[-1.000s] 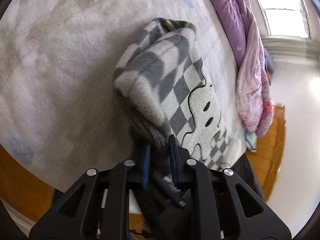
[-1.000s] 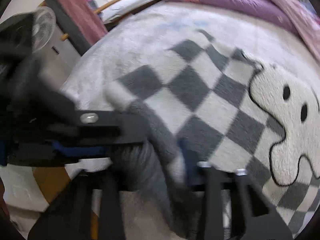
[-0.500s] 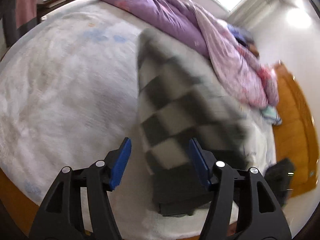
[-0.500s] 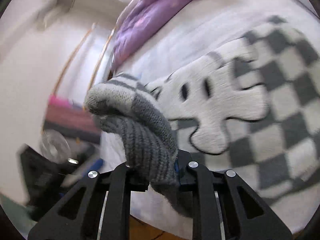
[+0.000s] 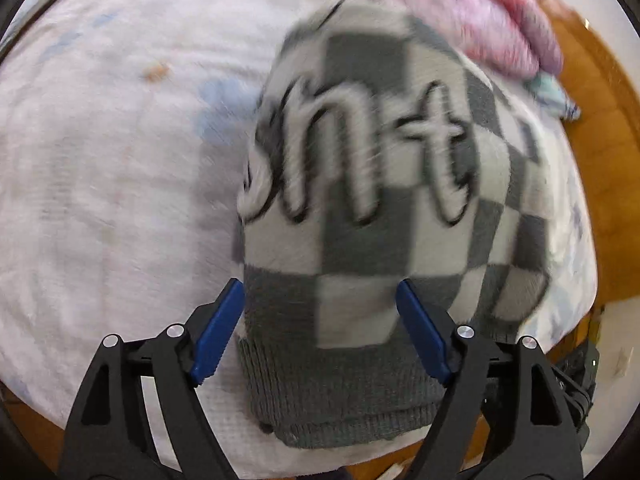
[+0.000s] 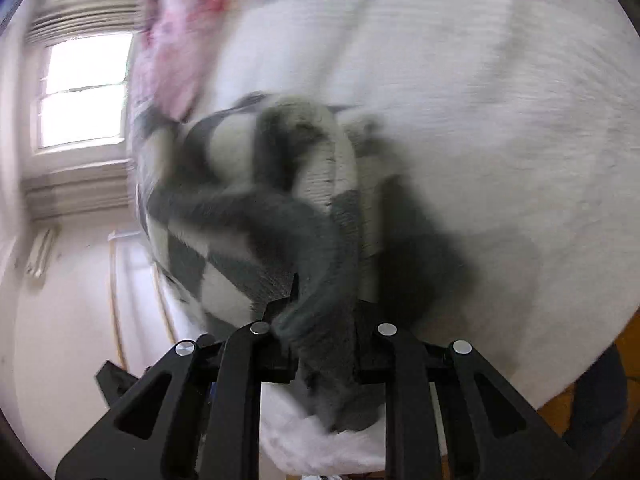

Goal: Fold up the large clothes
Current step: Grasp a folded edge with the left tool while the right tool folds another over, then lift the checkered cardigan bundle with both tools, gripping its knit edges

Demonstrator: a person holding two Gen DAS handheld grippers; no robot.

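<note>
Sweater [image 5: 384,208]: grey-and-white checked knit with script lettering, lying on the bed [image 5: 100,184], ribbed hem toward the camera.
Left tool [image 5: 320,324]: jaws opening, wide apart, straddling the hem; pads not pressing.
Right tool [image 6: 324,344]: jaws narrow, clamped on a grey bunch of the sweater [image 6: 280,208].
Quilt [image 5: 500,28]: pink-purple, beyond the sweater.

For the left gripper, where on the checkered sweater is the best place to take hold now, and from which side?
Probably the ribbed grey hem of the checkered sweater, taken from the near edge of the bed. That band lies flat closest to the left gripper, whose jaws are opening above it with no pad pressing on it. The right gripper already pinches a bunched grey fold, so the hem is free.
</note>
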